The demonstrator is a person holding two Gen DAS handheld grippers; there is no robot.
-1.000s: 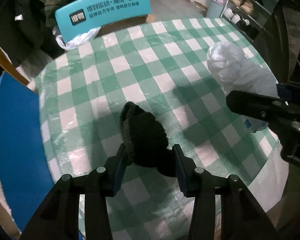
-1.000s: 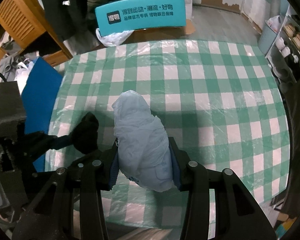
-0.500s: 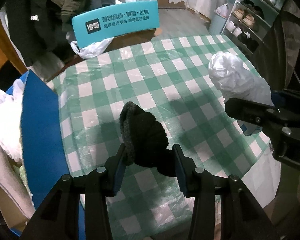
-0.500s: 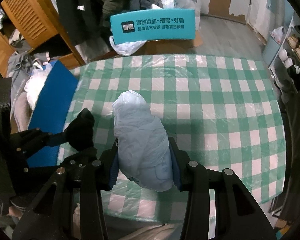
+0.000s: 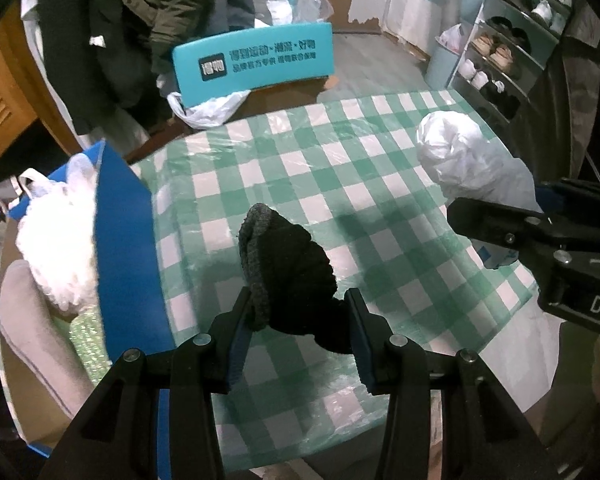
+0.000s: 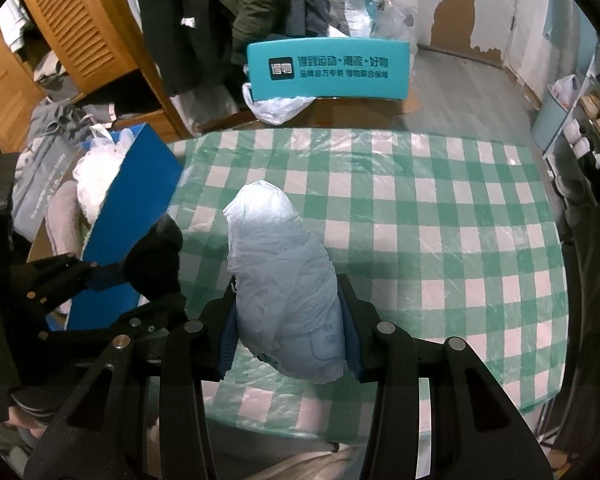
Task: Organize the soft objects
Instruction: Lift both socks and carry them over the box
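Green-and-white checked tablecloth [image 6: 440,216] fills the view below both tools. At its left edge sits a blue open box [image 5: 124,248] with white fluffy stuff inside. The right gripper [image 6: 290,332] has its jaws pinching a crumpled pale-blue plastic bundle [image 6: 284,280], held above the cloth. The left gripper [image 5: 298,334] is clamped on a rolled black knitted sock [image 5: 288,276], also held above the table.

Lived-in home, hanging coats [image 6: 204,20], shoe rack [image 5: 512,40], checked tablecloth [image 6: 420,208]
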